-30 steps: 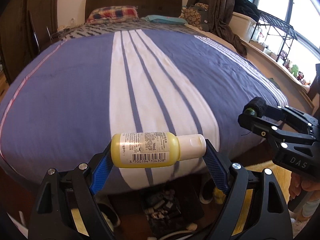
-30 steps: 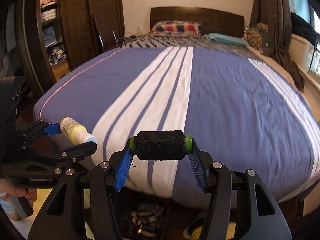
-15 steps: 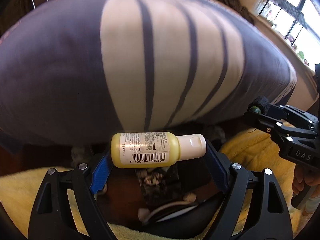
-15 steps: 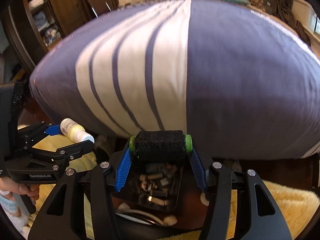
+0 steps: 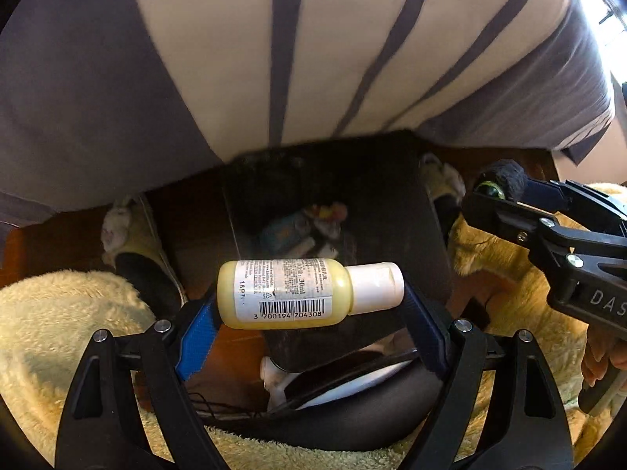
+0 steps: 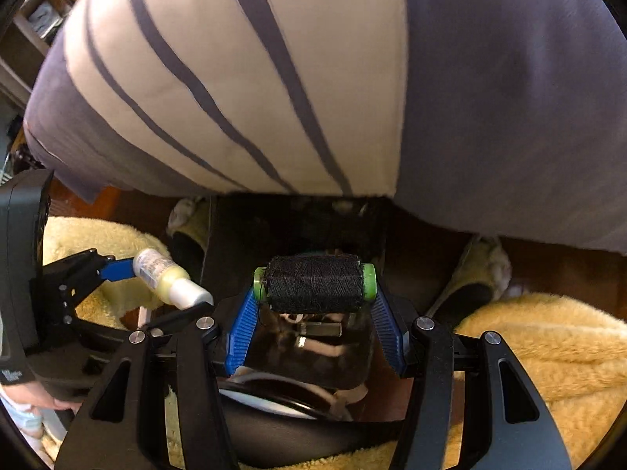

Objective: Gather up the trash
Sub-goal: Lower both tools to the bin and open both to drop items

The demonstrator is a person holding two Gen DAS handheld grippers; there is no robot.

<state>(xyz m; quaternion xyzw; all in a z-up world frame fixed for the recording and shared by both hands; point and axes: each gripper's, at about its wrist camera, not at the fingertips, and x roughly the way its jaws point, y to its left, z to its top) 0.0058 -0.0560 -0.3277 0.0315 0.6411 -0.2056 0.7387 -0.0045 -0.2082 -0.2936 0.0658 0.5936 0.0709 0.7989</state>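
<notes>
Both grippers have swung down from the bedspread (image 5: 219, 58) to point steeply at a black bin (image 5: 392, 203) on the floor at the foot of the bed, a shift that suggests the drop is the next step. At left, the left gripper (image 5: 309, 309) is clamped endwise on a small yellow bottle (image 5: 286, 293) with a white cap, carried level above the bin's near rim. To its right, the right gripper (image 6: 313, 305) is clamped on a spool (image 6: 313, 284) of black thread with green ends, also over the bin's mouth. Neither item has been let go; scraps already lie at the bottom of the bin. A pale slipper (image 5: 133, 243) sits on the dark wood floor on the bin's left, another slipper (image 6: 474, 278) on its right, and a shaggy yellow rug (image 6: 548, 344) spreads in front. The striped purple-and-white cover hangs over the bed's edge just behind the bin, blurred.
</notes>
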